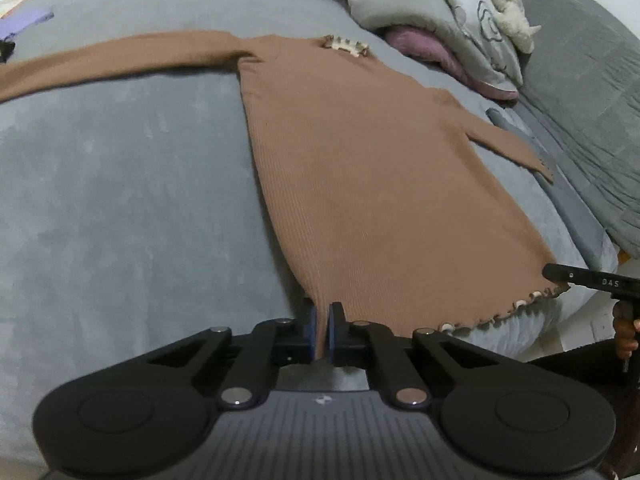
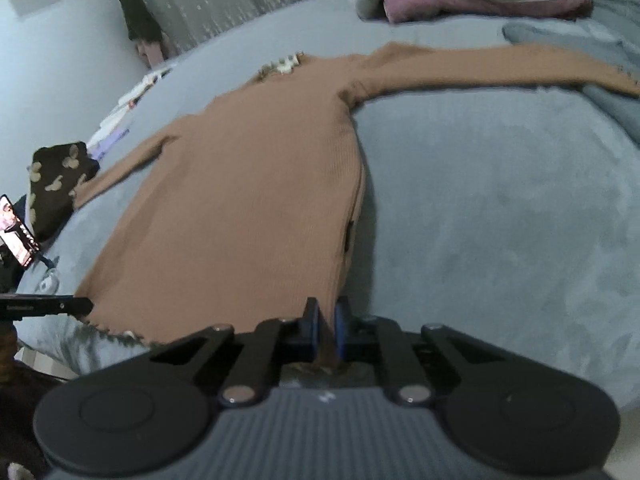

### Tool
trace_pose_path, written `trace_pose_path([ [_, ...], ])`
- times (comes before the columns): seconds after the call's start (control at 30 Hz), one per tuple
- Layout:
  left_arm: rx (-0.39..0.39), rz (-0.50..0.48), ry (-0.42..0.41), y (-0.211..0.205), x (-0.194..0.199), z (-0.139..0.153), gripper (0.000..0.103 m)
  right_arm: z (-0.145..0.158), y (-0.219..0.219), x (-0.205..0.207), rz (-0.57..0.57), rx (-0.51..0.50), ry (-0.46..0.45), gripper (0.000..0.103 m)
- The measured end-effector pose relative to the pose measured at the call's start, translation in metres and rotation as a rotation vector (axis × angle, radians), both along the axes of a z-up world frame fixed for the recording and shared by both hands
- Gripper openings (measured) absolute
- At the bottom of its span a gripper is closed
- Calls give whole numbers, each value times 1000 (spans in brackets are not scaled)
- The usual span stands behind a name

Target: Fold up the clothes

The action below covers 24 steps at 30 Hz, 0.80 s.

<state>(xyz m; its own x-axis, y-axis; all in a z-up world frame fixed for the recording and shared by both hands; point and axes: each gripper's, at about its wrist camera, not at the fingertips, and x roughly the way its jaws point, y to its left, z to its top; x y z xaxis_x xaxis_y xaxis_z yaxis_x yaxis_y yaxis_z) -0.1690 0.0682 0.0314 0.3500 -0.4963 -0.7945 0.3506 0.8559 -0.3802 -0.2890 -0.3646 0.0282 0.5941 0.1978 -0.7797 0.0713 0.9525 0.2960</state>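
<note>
A brown ribbed long-sleeved sweater [image 1: 360, 160] [image 2: 240, 200] lies flat on a grey-blue bed, sleeves spread to both sides, frilled neck at the far end. My left gripper [image 1: 322, 312] is shut on the sweater's near left hem corner, cloth pinched between its blue pads. My right gripper [image 2: 328, 308] is shut on the near right hem corner in the same way. In the left wrist view the right gripper's black finger [image 1: 576, 278] shows at the hem's right end. The left gripper's black finger [image 2: 52, 305] shows at the hem's left end in the right wrist view.
Rolled grey and pink bedding [image 1: 432, 28] with a plush toy [image 1: 512, 12] lies beyond the sweater at the right. A dark patterned garment [image 2: 56, 180] and a lit phone [image 2: 16, 232] sit at the bed's left edge. Grey-blue bed cover [image 1: 120, 200] stretches on both sides.
</note>
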Motion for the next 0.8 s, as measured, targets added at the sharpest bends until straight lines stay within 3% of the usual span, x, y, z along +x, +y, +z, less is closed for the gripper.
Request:
trace_pose_path([
  [0.1, 33, 2, 26, 1, 3, -8, 3, 2, 3, 0, 6, -28, 21, 7],
  [0.27, 52, 19, 46, 0, 4, -27, 6, -27, 10, 10, -1, -77, 87, 7],
  [0.33, 66, -1, 24, -2, 1, -22, 16, -28, 11, 10, 1, -82, 82, 8],
  [0.37, 76, -19, 12, -3, 0, -19, 22, -25, 10, 9, 2, -82, 80, 17],
  [0.43, 94, -34, -10, -2, -1, -10, 44, -21, 9, 9, 4, -82, 76, 45],
  [0.47, 104, -37, -22, 0, -1, -6, 47, -15, 7, 8, -9, -100, 56, 65],
  [0.5, 112, -33, -37, 1, 0, -1, 49, -9, 6, 6, -24, -121, 34, 76],
  [0.8, 154, 31, -193, -14, 33, 20, 66, 13, 18, 36, -63, -248, -85, 85],
])
